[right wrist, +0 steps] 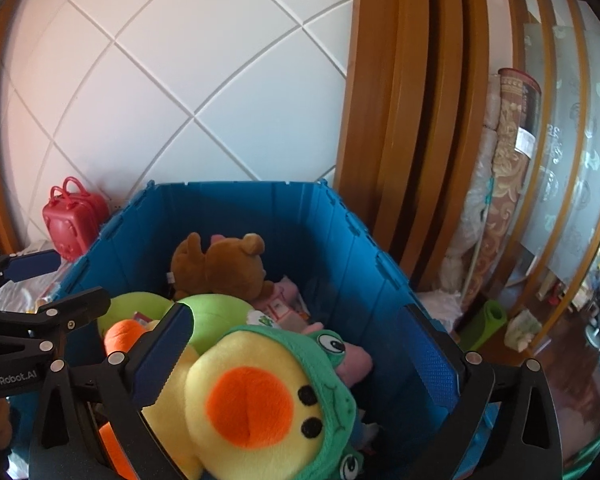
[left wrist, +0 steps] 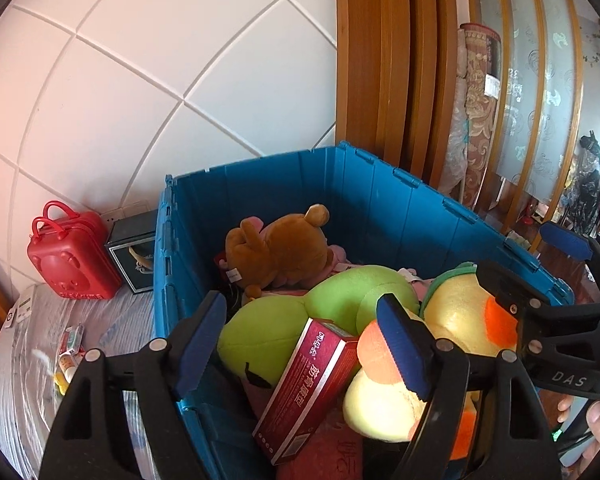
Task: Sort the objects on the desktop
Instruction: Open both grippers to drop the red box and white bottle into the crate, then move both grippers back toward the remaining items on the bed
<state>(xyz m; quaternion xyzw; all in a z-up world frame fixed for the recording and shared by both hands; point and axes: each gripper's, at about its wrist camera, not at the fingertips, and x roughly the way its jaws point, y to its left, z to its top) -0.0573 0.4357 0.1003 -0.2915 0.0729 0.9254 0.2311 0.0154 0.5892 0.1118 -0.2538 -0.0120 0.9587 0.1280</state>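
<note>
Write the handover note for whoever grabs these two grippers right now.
Left gripper: open, over the near end of the blue crate, holding nothing.
Right gripper: open wide over the yellow duck plush, pads clear of it.
In the crate: duck, red box, green plush, brown bear.
Left on the table: red toy suitcase, dark box, small packets.
</note>
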